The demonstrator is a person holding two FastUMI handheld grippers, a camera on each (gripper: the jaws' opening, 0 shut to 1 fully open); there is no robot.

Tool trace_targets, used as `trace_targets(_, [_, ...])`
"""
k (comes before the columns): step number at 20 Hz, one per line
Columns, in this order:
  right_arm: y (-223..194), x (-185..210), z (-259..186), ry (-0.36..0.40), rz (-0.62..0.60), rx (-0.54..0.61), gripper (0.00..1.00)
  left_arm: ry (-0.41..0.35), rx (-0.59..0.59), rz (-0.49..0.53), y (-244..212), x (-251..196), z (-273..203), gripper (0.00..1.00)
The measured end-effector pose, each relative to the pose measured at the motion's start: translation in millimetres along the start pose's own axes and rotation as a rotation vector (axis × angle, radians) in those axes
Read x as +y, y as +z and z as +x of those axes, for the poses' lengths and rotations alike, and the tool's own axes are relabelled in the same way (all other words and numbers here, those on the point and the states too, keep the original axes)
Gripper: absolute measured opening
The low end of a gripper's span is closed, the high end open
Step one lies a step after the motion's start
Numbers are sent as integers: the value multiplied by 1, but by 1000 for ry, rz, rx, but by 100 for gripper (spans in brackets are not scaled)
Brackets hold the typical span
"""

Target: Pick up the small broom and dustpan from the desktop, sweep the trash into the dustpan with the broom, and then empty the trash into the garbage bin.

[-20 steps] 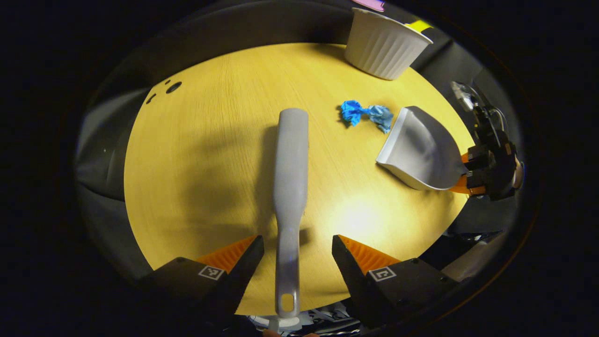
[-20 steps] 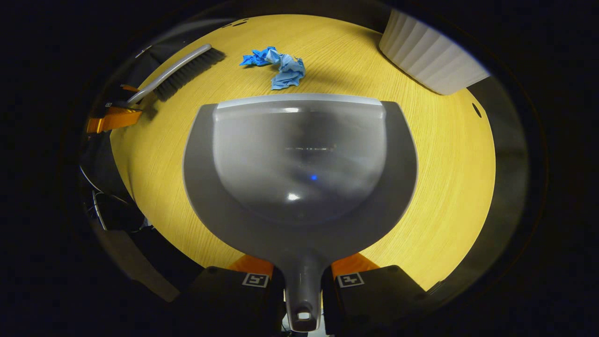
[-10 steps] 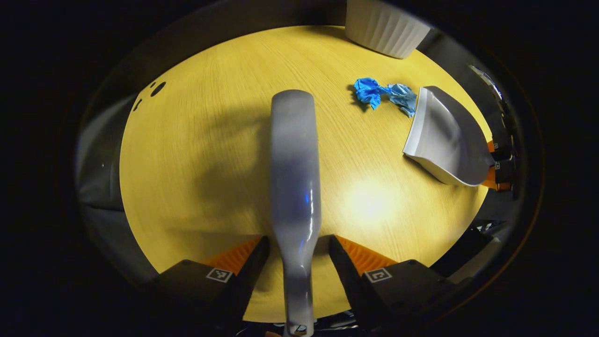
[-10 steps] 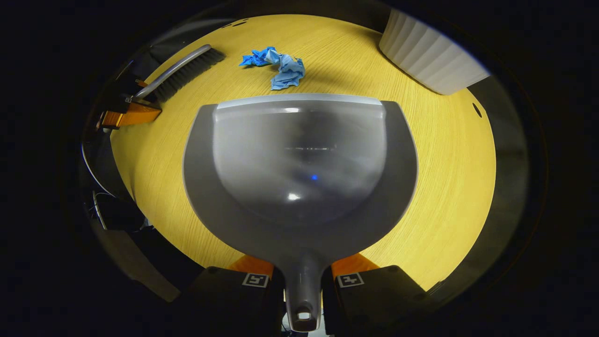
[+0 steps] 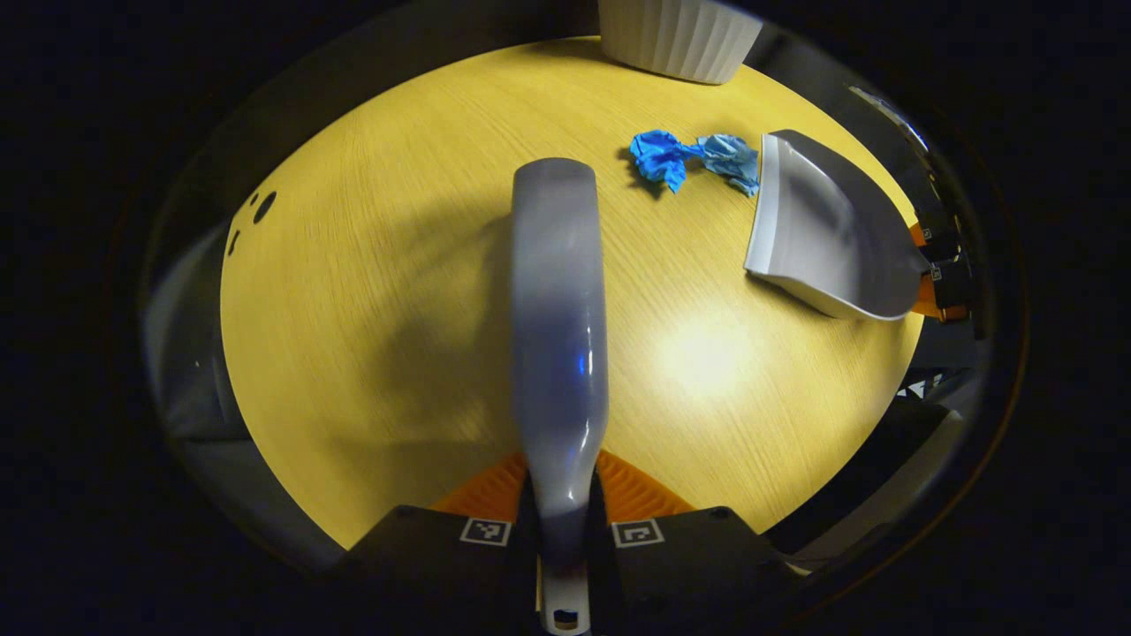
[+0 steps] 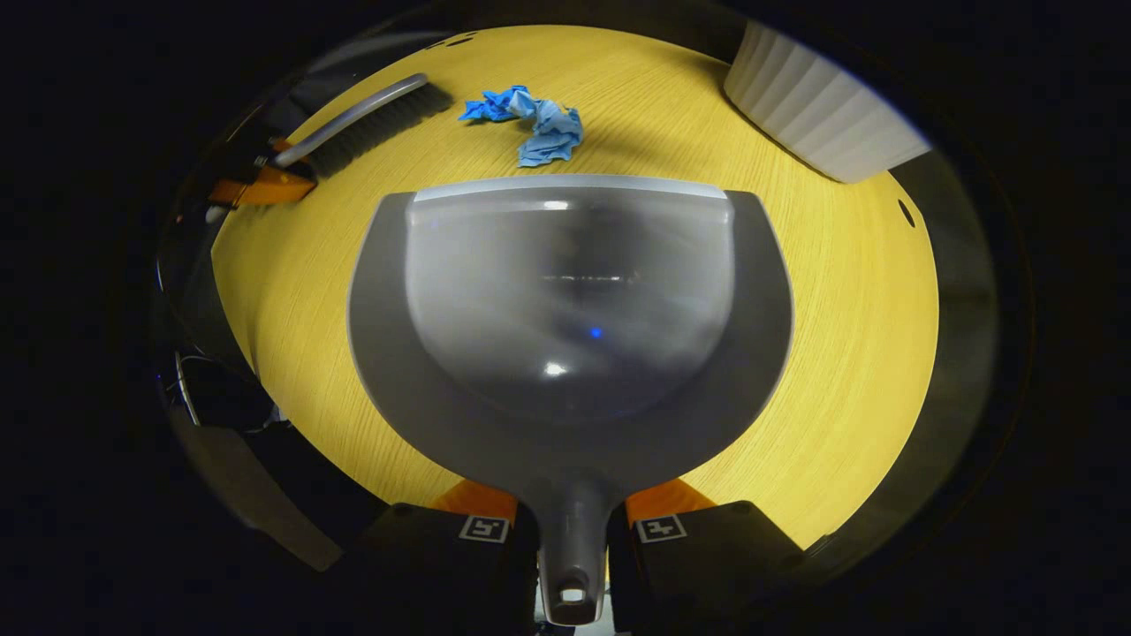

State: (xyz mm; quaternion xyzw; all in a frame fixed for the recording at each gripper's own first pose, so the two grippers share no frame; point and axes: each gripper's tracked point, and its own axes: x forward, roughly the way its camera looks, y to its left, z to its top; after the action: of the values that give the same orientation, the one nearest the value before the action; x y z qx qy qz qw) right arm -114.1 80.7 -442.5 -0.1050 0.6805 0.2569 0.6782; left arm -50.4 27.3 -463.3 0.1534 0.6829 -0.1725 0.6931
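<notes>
In the left gripper view, the left gripper [image 5: 562, 495] is clamped on the broom [image 5: 557, 309] handle, which runs forward over the table [image 5: 371, 283]. Blue trash [image 5: 694, 159] lies just beside the dustpan [image 5: 826, 238], near the bin [image 5: 676, 40].

In the right gripper view, the right gripper [image 6: 572, 512] grips the dustpan's handle, trash just beyond its lip.

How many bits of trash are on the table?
1: a crumpled blue paper wad on the wooden table, just beyond the dustpan lip. Smaller bits could be hidden beneath the dustpan.
</notes>
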Motion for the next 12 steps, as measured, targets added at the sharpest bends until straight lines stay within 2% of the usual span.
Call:
trace_targets(1, [-2, -1, -1, 2, -23, 1, 43, 2, -1, 18, 11, 1, 1, 31])
trace_targets(2, [-3, -2, -1, 2, -46, 5, 36, -2, 1, 37, 19, 0, 1, 31])
trace_targets(4, [-4, -2, -1, 1, -63, 8, 36, -16, -5, 62, 38, -7, 2, 27])
trace_targets(9, [-2, 0, -2, 17, -66, 14, 36, -58, -9, 140, 71, -35, 5, 26])
trace_targets(12, [-2, 1, -3, 21, -70, 16, 36, -146, -20, 215, 80, -70, 5, 27])
